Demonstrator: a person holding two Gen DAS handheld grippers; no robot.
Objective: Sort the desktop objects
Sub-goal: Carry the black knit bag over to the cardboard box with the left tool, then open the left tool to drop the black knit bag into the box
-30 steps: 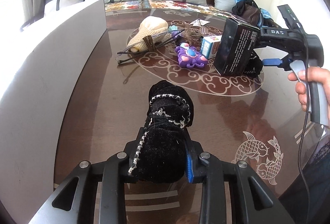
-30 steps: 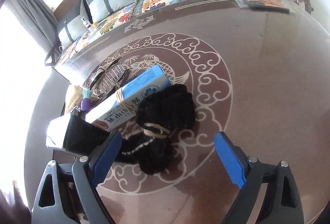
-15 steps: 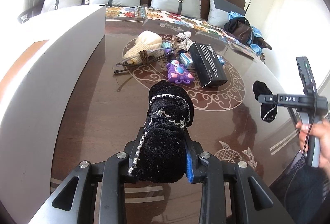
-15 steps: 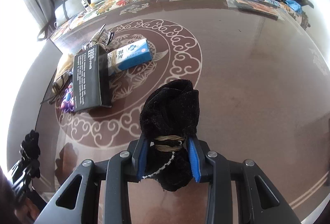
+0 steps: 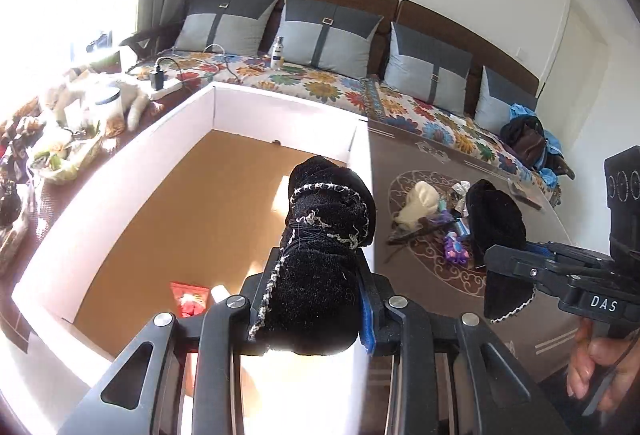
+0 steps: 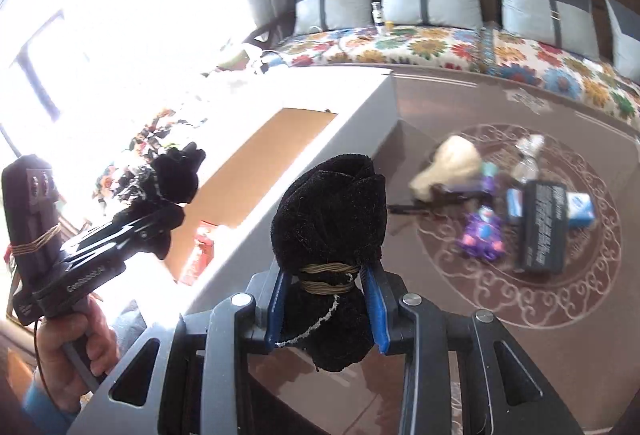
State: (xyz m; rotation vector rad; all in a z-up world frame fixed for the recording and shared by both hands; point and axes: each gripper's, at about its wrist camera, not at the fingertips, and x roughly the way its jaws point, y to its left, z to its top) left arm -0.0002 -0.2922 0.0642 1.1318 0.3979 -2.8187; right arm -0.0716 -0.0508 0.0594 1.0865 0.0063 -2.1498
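My left gripper [image 5: 316, 299] is shut on a black rolled sock with white trim [image 5: 326, 235] and holds it above the near right wall of a large white box with a brown floor [image 5: 200, 195]. My right gripper [image 6: 326, 299] is shut on a second black rolled sock tied with a tan band [image 6: 330, 219], held above the table just right of the box wall [image 6: 312, 163]. In the left wrist view this second sock [image 5: 496, 223] hangs at the right. In the right wrist view the left gripper's sock [image 6: 176, 175] is over the box.
A red packet [image 5: 188, 297] lies on the box floor. On the brown patterned table [image 6: 520, 355] lie a cream knit item [image 6: 448, 163], a purple toy [image 6: 482, 237], a black box [image 6: 542, 231] and a blue carton [image 6: 580, 209]. A sofa with cushions [image 5: 332, 31] runs behind.
Both grippers have swung left and up toward the white box, each carrying its sock. The left one now hangs over the box; the box's brown floor has come into view.
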